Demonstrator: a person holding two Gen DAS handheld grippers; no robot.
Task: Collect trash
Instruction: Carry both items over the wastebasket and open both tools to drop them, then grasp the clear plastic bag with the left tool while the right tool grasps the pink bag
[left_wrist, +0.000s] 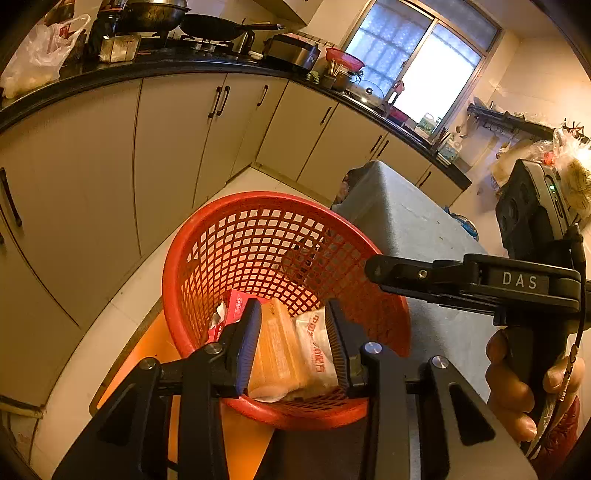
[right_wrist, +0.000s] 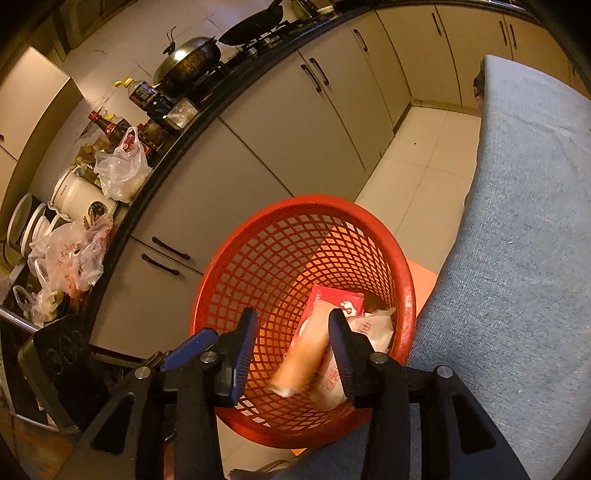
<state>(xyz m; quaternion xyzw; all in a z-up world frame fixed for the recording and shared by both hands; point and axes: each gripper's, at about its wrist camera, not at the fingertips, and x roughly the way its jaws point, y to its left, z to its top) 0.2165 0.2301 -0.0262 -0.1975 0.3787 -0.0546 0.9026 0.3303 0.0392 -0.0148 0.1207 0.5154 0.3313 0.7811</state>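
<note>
- Blue-padded fingers of the left gripper stand partly apart over the red basket, with the wrappers framed between the pads but, as far as I can judge, lying below them and not pinched.
- Fingers of the right gripper are likewise part open and hold nothing; a tan packet shows blurred between them, so whether it is falling or already resting I cannot tell.
- Trash sits in the basket's bottom: the tan packet, a white wrapper with red print touching it, and a red carton behind both.
- Wrappers look light, soft and crinkly, probably slick film; a pinch on a folded edge or sealed end should hold better than one across the puffy middle. Cardboard will be stiffer and best taken across its thin sides.
- Red basket is rigid plastic lattice, round with a smooth rolled rim, standing just beside a grey cloth-covered bench with a woven, slightly fuzzy surface.
- From the left view the right gripper reaches over the basket rim, a hand wrapped round its handle.
- Beyond lie pale floor tiles and cream cabinets.
</note>
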